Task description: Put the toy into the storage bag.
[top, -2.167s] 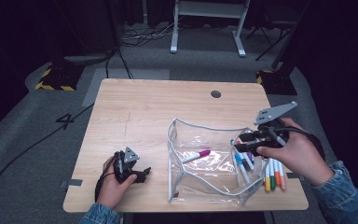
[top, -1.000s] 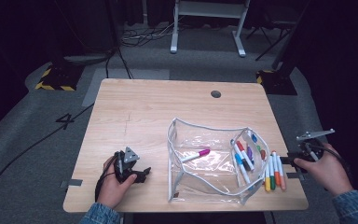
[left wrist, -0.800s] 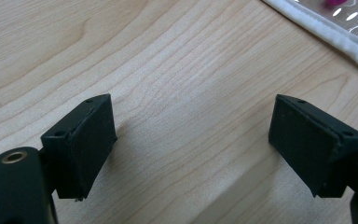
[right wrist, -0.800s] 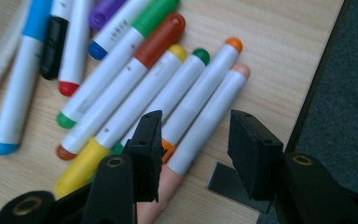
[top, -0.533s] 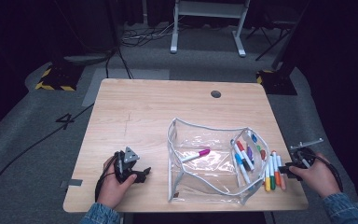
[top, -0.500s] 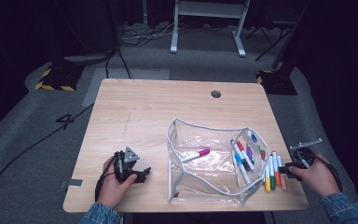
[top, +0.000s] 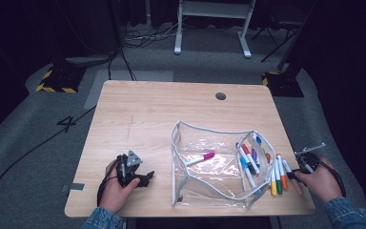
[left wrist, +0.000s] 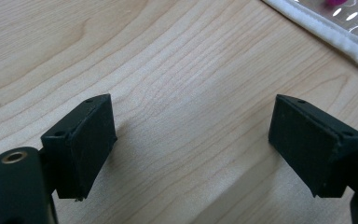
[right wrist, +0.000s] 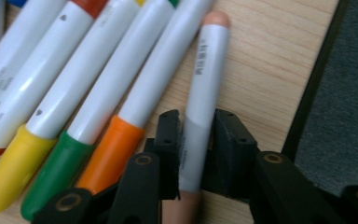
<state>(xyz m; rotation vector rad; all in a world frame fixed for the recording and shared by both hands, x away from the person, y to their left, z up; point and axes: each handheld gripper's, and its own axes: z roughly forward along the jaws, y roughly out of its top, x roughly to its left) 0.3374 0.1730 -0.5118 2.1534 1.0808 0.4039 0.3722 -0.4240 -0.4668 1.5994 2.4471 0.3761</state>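
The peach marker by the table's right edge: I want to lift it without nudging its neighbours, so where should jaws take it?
Grip the peach marker across its white barrel near the cap end, from above, as the right gripper does now. It lies flat, its outer side is free, and the orange marker leaves a gap there.

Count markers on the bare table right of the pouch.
4: yellow-capped marker, green-capped and orange-capped side by side by the pouch; peach marker outermost, right gripper fingers just closed on it. Others may hide under its edge.
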